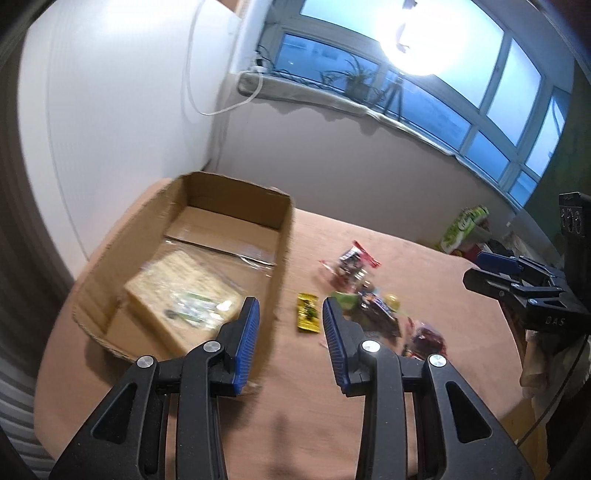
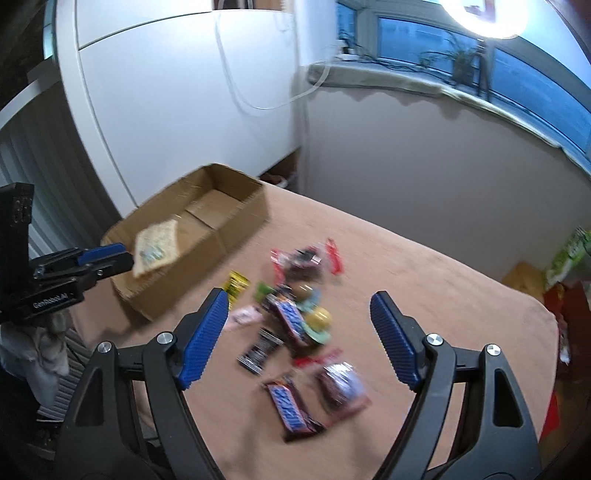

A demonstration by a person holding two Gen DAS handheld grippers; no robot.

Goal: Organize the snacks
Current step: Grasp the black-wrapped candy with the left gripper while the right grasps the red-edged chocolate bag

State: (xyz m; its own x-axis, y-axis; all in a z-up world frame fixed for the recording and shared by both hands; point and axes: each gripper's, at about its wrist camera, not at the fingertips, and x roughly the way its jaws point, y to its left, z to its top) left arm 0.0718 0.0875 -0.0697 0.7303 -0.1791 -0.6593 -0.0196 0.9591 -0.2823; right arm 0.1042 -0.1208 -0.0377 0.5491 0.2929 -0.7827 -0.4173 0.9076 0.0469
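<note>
An open cardboard box [image 1: 286,236] [image 2: 207,258] stands on the left of the pinkish table [image 1: 295,413]. A clear-wrapped pack of pale crackers [image 1: 184,284] [image 2: 155,247] lies inside it. Right of the box is a loose pile of snacks: a yellow packet [image 1: 307,313] [image 2: 236,286], a red-edged clear bag [image 1: 351,264] [image 2: 306,264], two blue-lettered chocolate bars [image 2: 291,406] [image 2: 290,321] and a dark bag [image 2: 341,384]. My left gripper [image 1: 290,306] [image 2: 123,258] hangs open by the box's near right corner, holding nothing. My right gripper [image 2: 299,295] [image 1: 476,269] stands wide open above the pile, holding nothing.
A white cabinet [image 2: 166,92] rises behind the box. A wall with a window sill [image 1: 332,96] runs along the far side. Beyond the table's far right edge sit a green package [image 1: 465,225] [image 2: 569,254] and other clutter. A bright lamp [image 1: 417,33] glares at the window.
</note>
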